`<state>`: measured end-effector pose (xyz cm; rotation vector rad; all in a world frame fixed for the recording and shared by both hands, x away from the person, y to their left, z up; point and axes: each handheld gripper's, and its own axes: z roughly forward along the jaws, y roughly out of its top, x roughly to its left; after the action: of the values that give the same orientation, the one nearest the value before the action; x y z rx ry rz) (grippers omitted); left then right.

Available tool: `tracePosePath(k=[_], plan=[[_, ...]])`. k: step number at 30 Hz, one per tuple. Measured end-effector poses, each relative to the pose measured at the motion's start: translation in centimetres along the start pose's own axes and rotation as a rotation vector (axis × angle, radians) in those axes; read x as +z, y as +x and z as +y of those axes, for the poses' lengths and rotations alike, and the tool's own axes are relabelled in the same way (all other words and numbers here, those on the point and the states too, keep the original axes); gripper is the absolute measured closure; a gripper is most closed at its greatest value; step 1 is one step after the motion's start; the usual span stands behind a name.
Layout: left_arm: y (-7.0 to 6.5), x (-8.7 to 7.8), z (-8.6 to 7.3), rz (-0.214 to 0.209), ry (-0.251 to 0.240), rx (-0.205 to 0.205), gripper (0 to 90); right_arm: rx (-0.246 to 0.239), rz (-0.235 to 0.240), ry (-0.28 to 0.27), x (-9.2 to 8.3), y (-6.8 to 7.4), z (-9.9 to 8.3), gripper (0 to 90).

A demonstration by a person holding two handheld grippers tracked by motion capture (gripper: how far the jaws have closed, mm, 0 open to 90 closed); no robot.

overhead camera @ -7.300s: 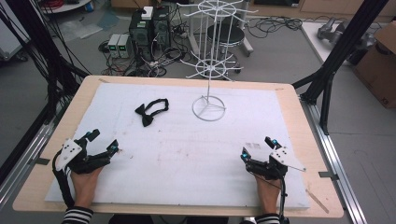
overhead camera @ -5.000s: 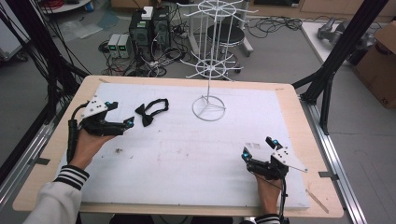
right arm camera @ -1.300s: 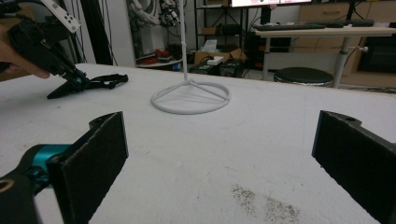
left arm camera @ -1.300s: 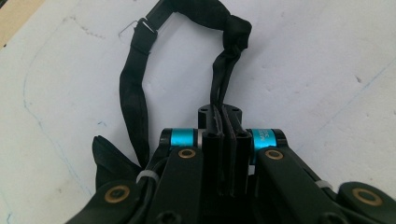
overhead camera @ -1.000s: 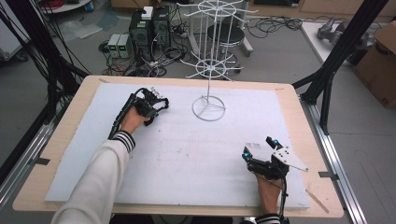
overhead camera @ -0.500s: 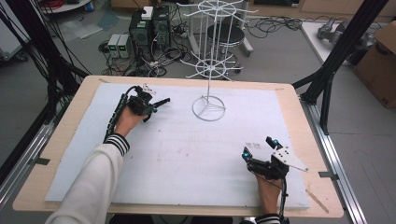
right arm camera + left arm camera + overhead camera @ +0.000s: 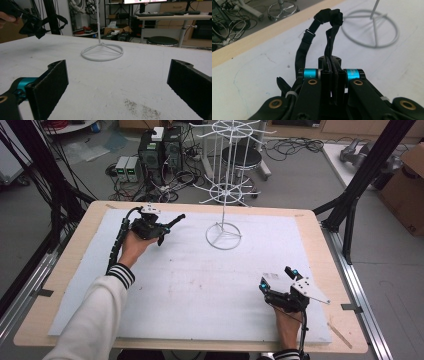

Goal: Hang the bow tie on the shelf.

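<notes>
Strap (image 7: 331, 37): now lifted off the mat, pinched in left gripper (image 7: 333, 75) beside the stand (image 7: 223, 227); likely hanging next. Right gripper (image 7: 117, 87): jaws spread, unmoved on the mat (image 7: 200, 285).

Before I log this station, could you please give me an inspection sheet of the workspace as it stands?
Surface: white mat on a wooden table, faintly stained.
Job's things: black strap clamped in the left gripper, lifted off the mat; white wire rack standing on its ring base.
Clutter: nothing seen on the mat.
Grippers: left shut on the strap; right gripper open, resting on the mat.
Cables: one trails from each gripper.
Surroundings: computers, stool, cardboard box, floor cables.
</notes>
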<state>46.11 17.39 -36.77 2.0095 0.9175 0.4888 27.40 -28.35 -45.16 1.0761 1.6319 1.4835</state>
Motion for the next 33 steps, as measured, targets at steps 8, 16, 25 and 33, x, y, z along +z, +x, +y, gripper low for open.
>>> tracePosePath(k=[8, 16, 25, 33], plan=[[-0.7, -1.7, 0.8, -0.077, -0.104, -0.026, 87.3, -0.001, -0.002, 0.001, 0.0, 0.0, 0.0, 2.4], [-1.2, -2.8, 1.4, -0.108, -0.179, -0.05, 87.3, 0.0, 0.0, 0.006, 0.0, 0.1, 0.0, 2.4], [-1.8, -3.7, 2.3, -0.142, -0.242, -0.064, 87.3, 0.0, -0.001, 0.006, 0.0, 0.1, 0.0, 2.4], [-2.8, -4.4, 3.9, -0.17, -0.291, -0.054, 87.3, 0.001, 0.0, 0.005, 0.0, 0.1, 0.0, 2.4]])
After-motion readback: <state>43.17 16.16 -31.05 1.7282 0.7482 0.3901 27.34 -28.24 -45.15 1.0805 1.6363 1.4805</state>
